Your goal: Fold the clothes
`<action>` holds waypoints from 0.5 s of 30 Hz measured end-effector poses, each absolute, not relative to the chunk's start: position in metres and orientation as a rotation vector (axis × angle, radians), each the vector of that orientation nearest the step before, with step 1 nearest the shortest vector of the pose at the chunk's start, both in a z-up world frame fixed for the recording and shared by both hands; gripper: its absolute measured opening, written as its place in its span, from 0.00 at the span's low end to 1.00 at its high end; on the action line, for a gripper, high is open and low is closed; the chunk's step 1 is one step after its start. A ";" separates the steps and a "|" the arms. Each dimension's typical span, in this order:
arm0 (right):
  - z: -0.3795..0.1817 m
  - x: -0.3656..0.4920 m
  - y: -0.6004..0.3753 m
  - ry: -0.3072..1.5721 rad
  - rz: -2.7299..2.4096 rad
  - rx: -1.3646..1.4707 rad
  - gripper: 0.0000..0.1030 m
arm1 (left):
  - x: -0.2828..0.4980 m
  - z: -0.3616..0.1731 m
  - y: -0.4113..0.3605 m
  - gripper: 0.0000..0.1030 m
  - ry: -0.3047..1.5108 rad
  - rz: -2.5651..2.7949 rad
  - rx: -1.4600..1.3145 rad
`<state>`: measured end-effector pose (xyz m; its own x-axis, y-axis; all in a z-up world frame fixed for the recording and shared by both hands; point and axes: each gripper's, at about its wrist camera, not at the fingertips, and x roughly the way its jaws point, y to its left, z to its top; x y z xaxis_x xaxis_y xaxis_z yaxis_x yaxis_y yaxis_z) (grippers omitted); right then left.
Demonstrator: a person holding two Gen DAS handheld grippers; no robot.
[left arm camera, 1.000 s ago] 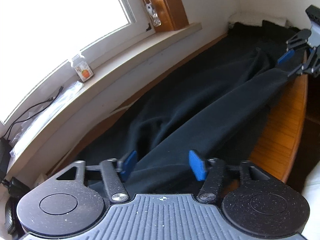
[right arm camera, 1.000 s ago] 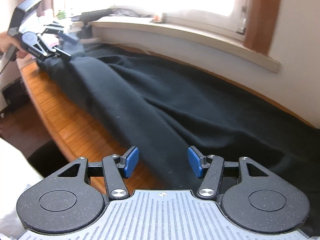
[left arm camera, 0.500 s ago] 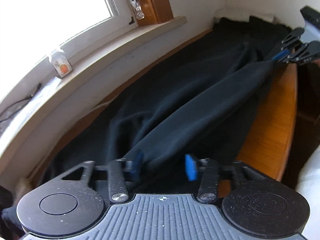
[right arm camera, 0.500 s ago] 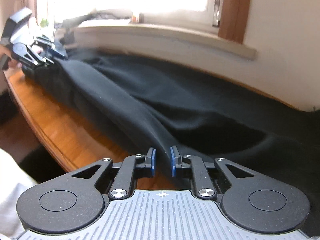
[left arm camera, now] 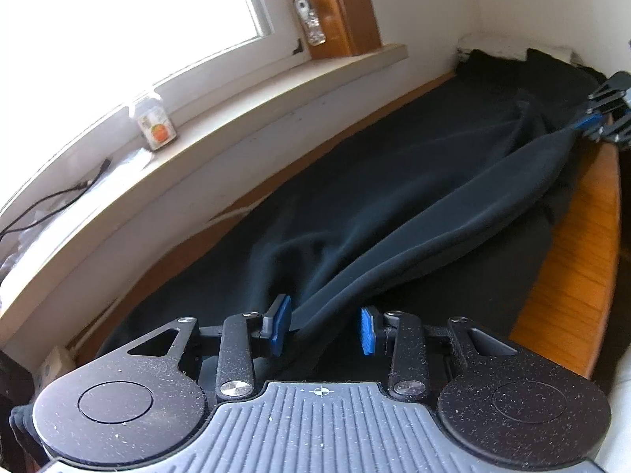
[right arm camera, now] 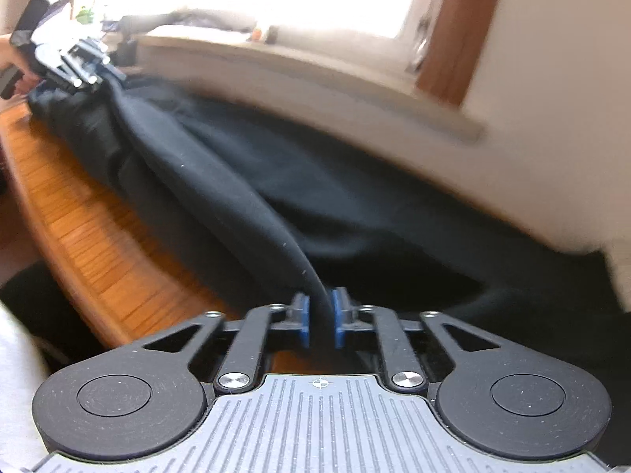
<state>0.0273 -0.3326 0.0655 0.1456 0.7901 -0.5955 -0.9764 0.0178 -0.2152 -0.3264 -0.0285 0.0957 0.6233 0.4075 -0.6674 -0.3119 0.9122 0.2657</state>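
A black garment (left arm camera: 394, 197) lies stretched along a wooden table (left arm camera: 572, 268) under a window. A raised fold of it runs between the two grippers. My left gripper (left arm camera: 325, 331) has its blue pads apart, with the fold's end lying between them; the cloth touches the left pad. My right gripper (right arm camera: 320, 321) is shut on the other end of the fold of the black garment (right arm camera: 221, 181). The right gripper also shows in the left wrist view (left arm camera: 591, 122), and the left gripper in the right wrist view (right arm camera: 79, 67).
A white window sill (left arm camera: 236, 118) runs along the far side, with a small bottle (left arm camera: 155, 126) and a cable (left arm camera: 51, 205) on it. The table's front edge (right arm camera: 79, 276) curves close by. A white wall corner (left arm camera: 473, 8) closes the far end.
My right gripper closed on the garment's fold and lifted it. My left gripper's pads narrowed around the other end, and both views shifted along the table.
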 end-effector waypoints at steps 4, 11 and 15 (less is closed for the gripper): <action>0.068 0.028 -0.332 0.358 1.422 -0.671 0.18 | -0.326 0.097 -0.028 0.38 0.786 0.428 0.119; 0.066 0.006 -0.337 0.315 1.488 -0.720 0.50 | -0.322 0.098 -0.029 0.38 0.789 0.435 0.118; 0.057 -0.001 -0.327 0.298 1.464 -0.811 0.45 | -0.323 0.098 -0.028 0.38 0.780 0.436 0.118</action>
